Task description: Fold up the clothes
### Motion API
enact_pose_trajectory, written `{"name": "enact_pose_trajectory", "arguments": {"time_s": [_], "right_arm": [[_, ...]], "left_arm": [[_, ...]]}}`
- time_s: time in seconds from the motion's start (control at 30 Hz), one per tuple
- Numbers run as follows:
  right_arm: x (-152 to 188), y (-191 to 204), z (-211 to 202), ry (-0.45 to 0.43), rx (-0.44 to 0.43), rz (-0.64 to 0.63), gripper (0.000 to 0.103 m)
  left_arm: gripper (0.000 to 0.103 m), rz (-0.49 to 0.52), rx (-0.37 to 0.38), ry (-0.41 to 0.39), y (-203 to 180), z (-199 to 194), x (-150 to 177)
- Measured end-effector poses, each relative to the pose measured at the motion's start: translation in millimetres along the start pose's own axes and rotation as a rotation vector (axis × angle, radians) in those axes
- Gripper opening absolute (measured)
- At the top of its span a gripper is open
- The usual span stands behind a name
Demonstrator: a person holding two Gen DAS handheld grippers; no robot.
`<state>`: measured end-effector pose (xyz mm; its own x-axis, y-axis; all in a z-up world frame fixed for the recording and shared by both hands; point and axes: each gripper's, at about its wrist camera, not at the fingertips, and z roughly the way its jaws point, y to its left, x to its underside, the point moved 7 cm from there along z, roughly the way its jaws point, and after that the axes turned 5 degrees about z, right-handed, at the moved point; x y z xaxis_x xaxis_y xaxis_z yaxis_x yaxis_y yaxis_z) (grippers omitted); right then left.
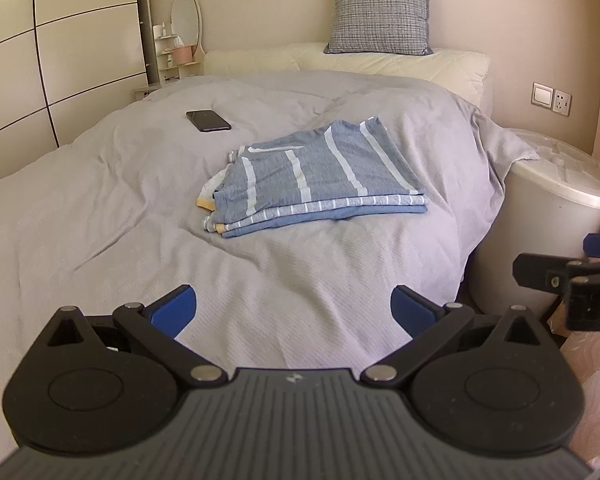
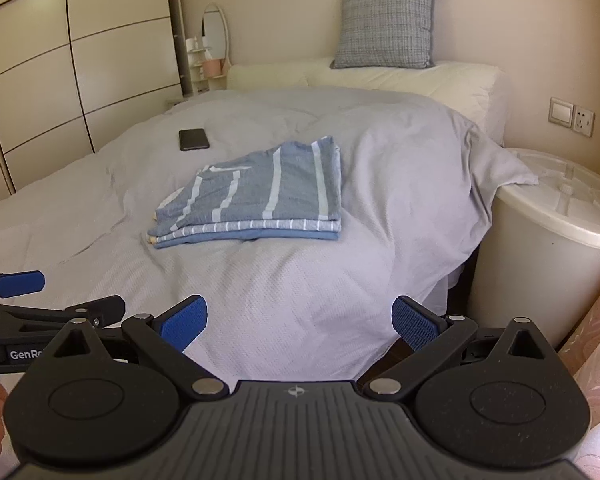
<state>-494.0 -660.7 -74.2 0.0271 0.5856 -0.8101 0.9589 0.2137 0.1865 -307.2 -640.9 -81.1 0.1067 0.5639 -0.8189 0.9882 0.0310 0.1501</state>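
1. Left wrist view: a blue striped garment (image 1: 316,172) is seen lying folded into a flat, layered stack on the bed (image 1: 100,208), approx. mid-bed, w/ edges fairly well aligned; a yellowish trim shows at the left corner. The left hand-held gripper (image 1: 294,306) is held released, jaws spread wide, nothing between them, well short of the stack. A phone (image 1: 208,120) is seen beyond the stack, apart from it. The right hand-held gripper (image 1: 572,276) is partly seen at the right edge.

2. Right wrist view: the same stack (image 2: 256,196) is shown squared off, several layers visible at the near edge. The right hand-held gripper (image 2: 300,320) is likewise released, jaws wide, empty, near the bed's foot end. No other loose clothes are seen on the bed.

3. Judgement: the garment already lies as the task wants, i.e. folded. Whether more items remain out of view can't be told; nothing left to fold is shown.
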Motion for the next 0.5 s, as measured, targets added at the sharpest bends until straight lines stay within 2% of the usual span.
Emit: {"name": "enact_pose_trajectory", "arguments": {"time_s": [0.27,0.5], "right_arm": [[4.6,3.0,-2.7,0.007,0.004,-0.025,0.101],[9.8,13.6,-9.7,0.002,-0.024,-0.042,0.101]], "left_arm": [[0.102,-0.039,-0.009,0.007,5.3,-7.4,10.0],[0.102,-0.029,-0.024,0.01,4.9,-17.9,19.7]]}}
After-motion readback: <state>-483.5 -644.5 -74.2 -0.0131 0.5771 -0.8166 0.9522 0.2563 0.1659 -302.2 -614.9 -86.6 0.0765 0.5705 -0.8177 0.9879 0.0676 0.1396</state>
